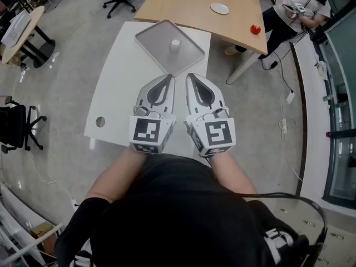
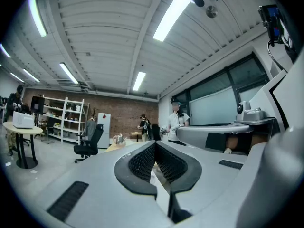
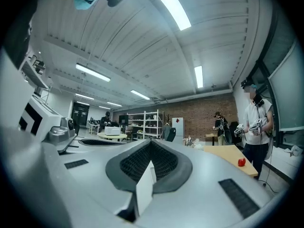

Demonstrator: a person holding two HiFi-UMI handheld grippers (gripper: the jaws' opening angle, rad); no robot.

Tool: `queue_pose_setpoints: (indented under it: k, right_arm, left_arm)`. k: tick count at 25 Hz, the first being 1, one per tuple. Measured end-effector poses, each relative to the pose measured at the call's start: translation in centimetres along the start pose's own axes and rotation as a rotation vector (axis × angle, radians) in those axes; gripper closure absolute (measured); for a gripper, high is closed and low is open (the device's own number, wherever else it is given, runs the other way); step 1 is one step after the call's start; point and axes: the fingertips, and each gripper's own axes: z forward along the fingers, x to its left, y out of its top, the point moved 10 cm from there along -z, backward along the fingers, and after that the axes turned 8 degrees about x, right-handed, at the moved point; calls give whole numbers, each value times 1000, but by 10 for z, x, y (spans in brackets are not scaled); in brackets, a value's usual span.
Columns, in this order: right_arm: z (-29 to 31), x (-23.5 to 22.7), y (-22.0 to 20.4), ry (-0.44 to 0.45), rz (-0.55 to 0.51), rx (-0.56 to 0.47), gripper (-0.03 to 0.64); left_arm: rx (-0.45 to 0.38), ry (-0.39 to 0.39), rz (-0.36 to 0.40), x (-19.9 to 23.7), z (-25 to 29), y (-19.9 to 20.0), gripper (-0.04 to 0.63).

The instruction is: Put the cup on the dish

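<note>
Left gripper: the left gripper (image 1: 168, 80) rests at the near end of the white tabletop (image 1: 119, 88), on the near side of the dish. Its fingers (image 2: 140, 163) are clenched tip to tip, with nothing between them.
Right gripper: the right gripper (image 1: 191, 78) lies just beside the left one, also on the near side of the dish. Its fingers (image 3: 164, 163) are clenched and empty.
Dish: the gray square dish (image 1: 192, 54) sits at the far end of the tabletop, turned corner-on. Its near corner is close to both fingertips but apart from them.
Cup: the small white cup (image 1: 175, 45) stands upright on the dish, about at its middle.
Progress: judged complete. The cup is on the dish and neither gripper touches it. No step appears to be left.
Edges: the right corner of the dish lies near the right edge of the tabletop. Its far corner lies near the far edge, where a wooden table (image 1: 183, 4) meets the tabletop.
Open room: bare tabletop extends left of the dish and nearer than the dish. A round cable hole (image 1: 100, 121) sits well nearer and left of the dish.
Beyond the dish: the wooden table carries a white plate (image 1: 219, 8) and a red object (image 1: 255, 29), both well apart from the dish.
</note>
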Motion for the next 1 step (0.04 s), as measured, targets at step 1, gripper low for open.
queue_pose_setpoints:
  k: [1]
  right_arm:
    - [-5,-2,-2,2,-1,-4,604]
  left_arm:
    - [-1,4,0,-5,-1,-1,588]
